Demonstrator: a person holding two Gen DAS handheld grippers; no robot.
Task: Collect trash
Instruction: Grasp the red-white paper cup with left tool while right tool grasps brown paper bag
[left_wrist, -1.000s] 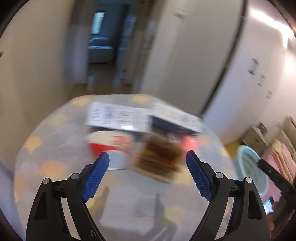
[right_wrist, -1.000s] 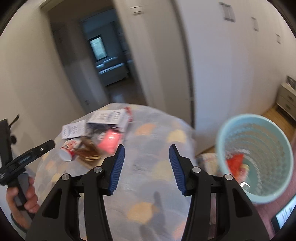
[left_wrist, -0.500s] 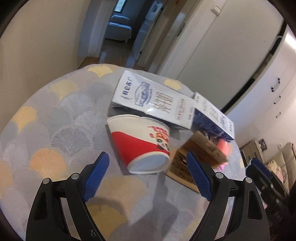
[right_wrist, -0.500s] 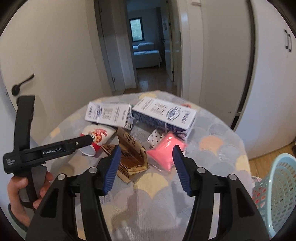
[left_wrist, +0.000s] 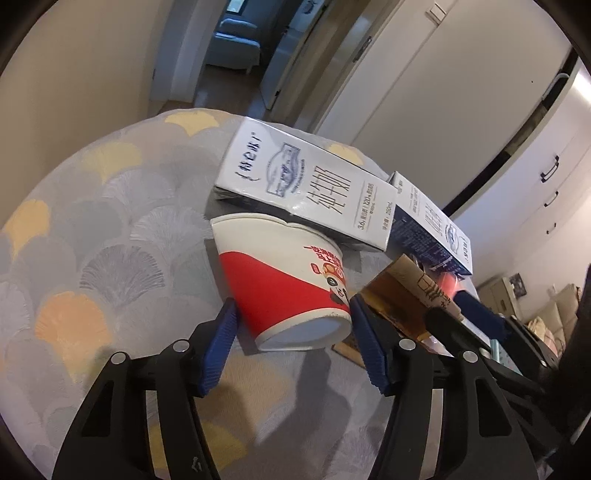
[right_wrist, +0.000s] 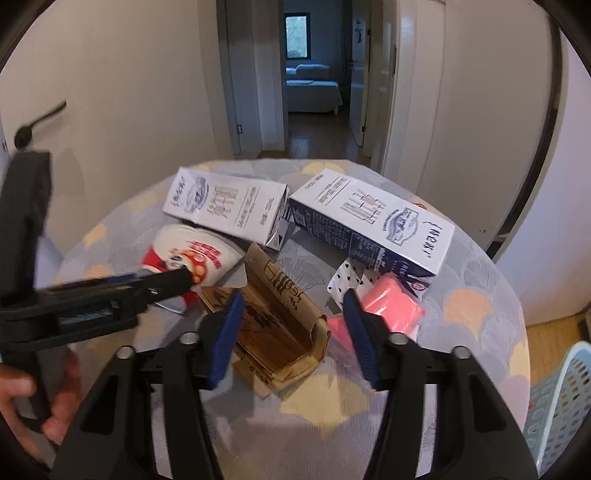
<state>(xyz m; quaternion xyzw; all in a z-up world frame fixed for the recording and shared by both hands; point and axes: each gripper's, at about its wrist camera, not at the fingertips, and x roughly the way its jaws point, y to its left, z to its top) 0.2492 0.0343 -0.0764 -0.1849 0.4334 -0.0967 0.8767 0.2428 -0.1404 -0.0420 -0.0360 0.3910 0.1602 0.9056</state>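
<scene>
A red-and-white paper cup (left_wrist: 280, 266) lies on its side on the round table (left_wrist: 92, 240). My left gripper (left_wrist: 291, 317) is closing, and its blue pads touch both sides of the cup's base. In the right wrist view the same cup (right_wrist: 188, 254) shows behind the left gripper's finger (right_wrist: 110, 295). A crumpled brown paper bag (right_wrist: 280, 314) lies between the jaws of my right gripper (right_wrist: 291, 325), which is closing. Its left pad is at the bag and its right pad stands a little clear of it.
Two white-and-blue milk cartons (right_wrist: 225, 205) (right_wrist: 373, 225) lie behind the cup and bag. A pink packet (right_wrist: 391, 306) and a dotted wrapper (right_wrist: 347, 277) sit right of the bag. A light blue basket (right_wrist: 561, 398) stands off the table's right edge. A hand (right_wrist: 22, 391) holds the left gripper.
Both grippers came down toward the table. The left jaws narrowed onto the cup's base. The right gripper swung away from the basket to the brown bag, and its jaws narrowed.
</scene>
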